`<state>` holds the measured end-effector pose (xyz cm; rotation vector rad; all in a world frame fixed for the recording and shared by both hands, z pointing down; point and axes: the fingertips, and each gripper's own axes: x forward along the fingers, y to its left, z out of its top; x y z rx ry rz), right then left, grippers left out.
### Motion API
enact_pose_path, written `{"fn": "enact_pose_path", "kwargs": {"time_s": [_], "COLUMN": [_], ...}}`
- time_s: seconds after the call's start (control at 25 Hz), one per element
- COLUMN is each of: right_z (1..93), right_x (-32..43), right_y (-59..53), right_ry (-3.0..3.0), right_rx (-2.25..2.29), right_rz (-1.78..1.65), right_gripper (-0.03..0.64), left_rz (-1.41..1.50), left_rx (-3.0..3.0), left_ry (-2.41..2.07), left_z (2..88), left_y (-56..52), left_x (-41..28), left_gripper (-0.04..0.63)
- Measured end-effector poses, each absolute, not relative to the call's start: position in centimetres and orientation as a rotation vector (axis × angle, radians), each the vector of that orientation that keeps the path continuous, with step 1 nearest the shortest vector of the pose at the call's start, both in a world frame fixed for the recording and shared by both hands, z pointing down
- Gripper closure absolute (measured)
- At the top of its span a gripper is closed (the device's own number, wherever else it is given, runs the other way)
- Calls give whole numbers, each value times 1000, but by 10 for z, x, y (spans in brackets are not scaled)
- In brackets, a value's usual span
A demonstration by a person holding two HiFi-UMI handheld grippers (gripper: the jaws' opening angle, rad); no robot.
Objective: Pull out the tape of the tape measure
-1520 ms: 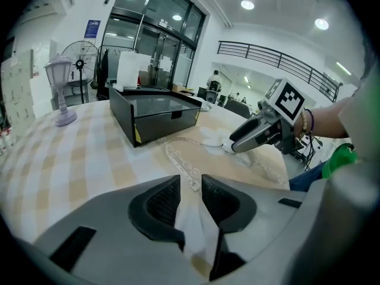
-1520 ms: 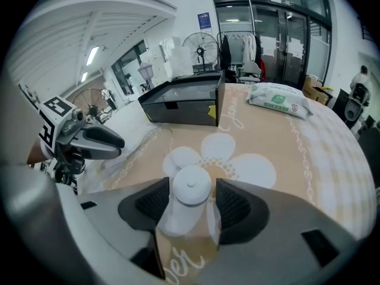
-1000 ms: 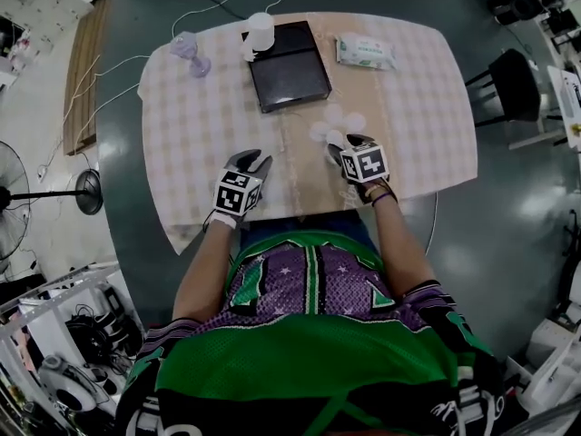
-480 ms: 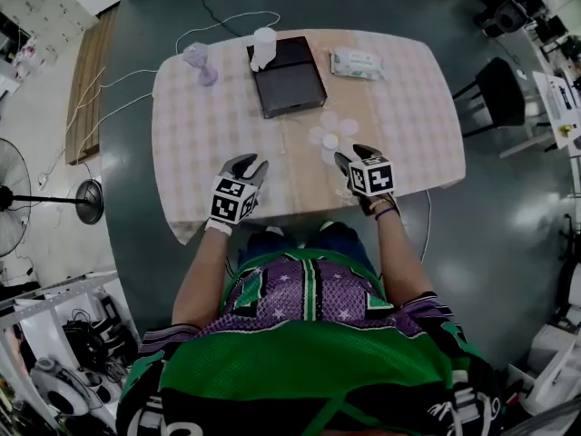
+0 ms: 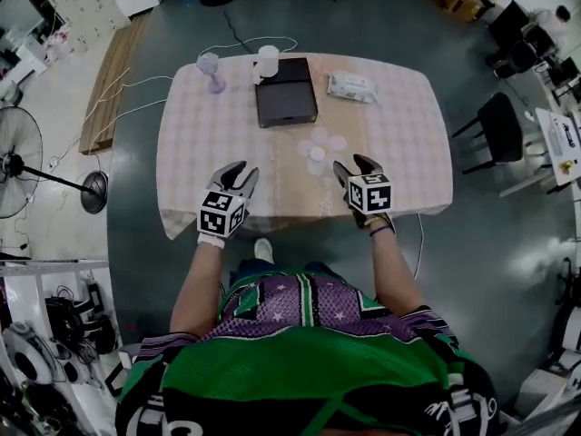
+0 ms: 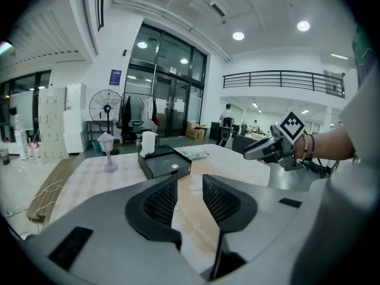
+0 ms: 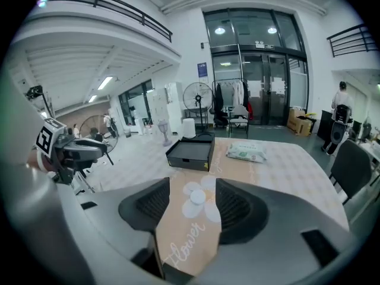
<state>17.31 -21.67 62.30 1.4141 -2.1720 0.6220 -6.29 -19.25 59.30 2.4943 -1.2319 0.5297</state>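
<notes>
A small round white tape measure (image 5: 317,153) lies on the flower print of the checked tablecloth (image 5: 209,143), just right of the table's middle. In the right gripper view the tape measure (image 7: 196,198) shows far below, between the jaws. My right gripper (image 5: 353,164) hangs in the air above the table's near edge, open and empty. My left gripper (image 5: 238,173) is level with it on the left, also open with nothing between its pads (image 6: 163,199). Neither touches the table or the tape measure.
A black box (image 5: 286,104) sits at the back middle of the table, with a white cup (image 5: 267,60) and a small lilac lamp (image 5: 211,69) behind it. A wipes pack (image 5: 352,86) lies at the back right. A black chair (image 5: 495,130) stands right, a fan (image 5: 18,162) left.
Both grippers have risen off the table's near edge, side by side. The head view has risen too, so the table looks smaller. Jaw gaps are unchanged.
</notes>
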Motion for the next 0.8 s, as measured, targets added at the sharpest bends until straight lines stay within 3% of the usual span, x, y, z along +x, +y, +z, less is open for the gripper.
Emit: {"fn": "enact_pose_path", "kwargs": {"time_s": [0.36, 0.8], "right_z": [553, 436], "right_x": [231, 230], "right_y": [-172, -140], "right_ry": [-2323, -2510], "right_rx": [1454, 1487], "right_rz": [539, 328], "right_gripper": [367, 368], "left_rz": [363, 130], "left_rx": [2566, 2680], "left_ry": [-1358, -1472], "left_z": [510, 381], "left_y": [-138, -105], "left_x": [1, 11], "left_gripper": [463, 463]}}
